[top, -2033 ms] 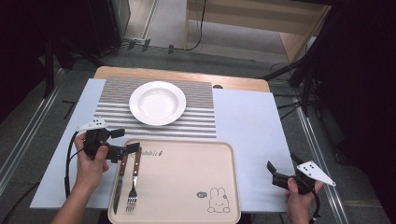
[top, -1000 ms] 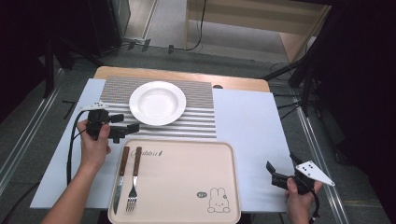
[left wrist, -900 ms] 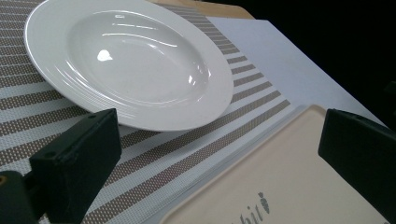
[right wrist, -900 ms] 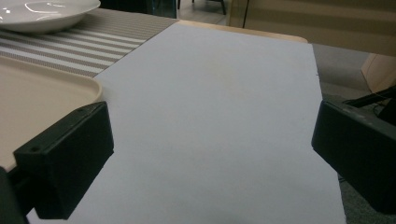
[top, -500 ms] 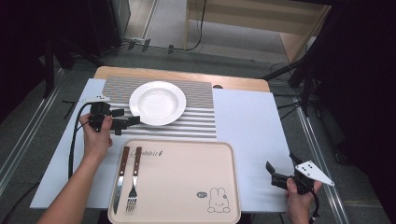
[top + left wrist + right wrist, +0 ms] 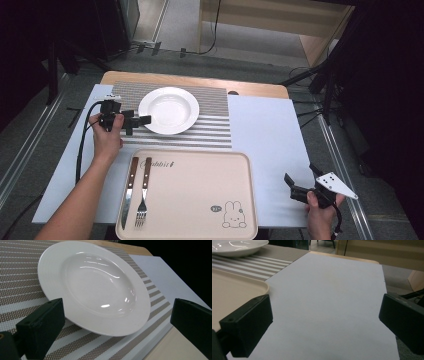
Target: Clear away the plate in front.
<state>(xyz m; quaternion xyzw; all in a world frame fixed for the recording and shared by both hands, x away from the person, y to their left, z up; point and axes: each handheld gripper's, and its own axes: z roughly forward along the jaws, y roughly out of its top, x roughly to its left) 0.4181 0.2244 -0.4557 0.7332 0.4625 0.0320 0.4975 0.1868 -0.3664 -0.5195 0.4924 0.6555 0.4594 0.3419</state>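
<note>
While the left gripper (image 6: 136, 121) is hovering with its fingers (image 6: 41, 330) spread wide and holding nothing, the white plate (image 6: 168, 110) is lying straight ahead of it, resting flat on the striped placemat (image 6: 215, 125) toward the far side of the desk (image 6: 270, 135). Seen from the left gripper view, the plate's near rim is sitting between the two fingers, one of them just beside the plate's edge and the other standing off past the placemat's corner, so neither seems to be touching the plate. Being round, the plate is offering no long axis; what matters is that its rim is facing the gripper's open mouth. The left hand (image 6: 106, 137) is by far the nearer one to the plate. The right gripper (image 6: 292, 187) is waiting well away from the plate, on the other side of the cream tray (image 6: 200, 225), its fingers (image 6: 249, 325) also wide apart over bare desk. On the tray, on the side nearer the plate's left edge, a knife (image 6: 128, 187) and fork (image 6: 143, 192) are lying side by side. A short advance onto the rim looks like the likely next step.
</note>
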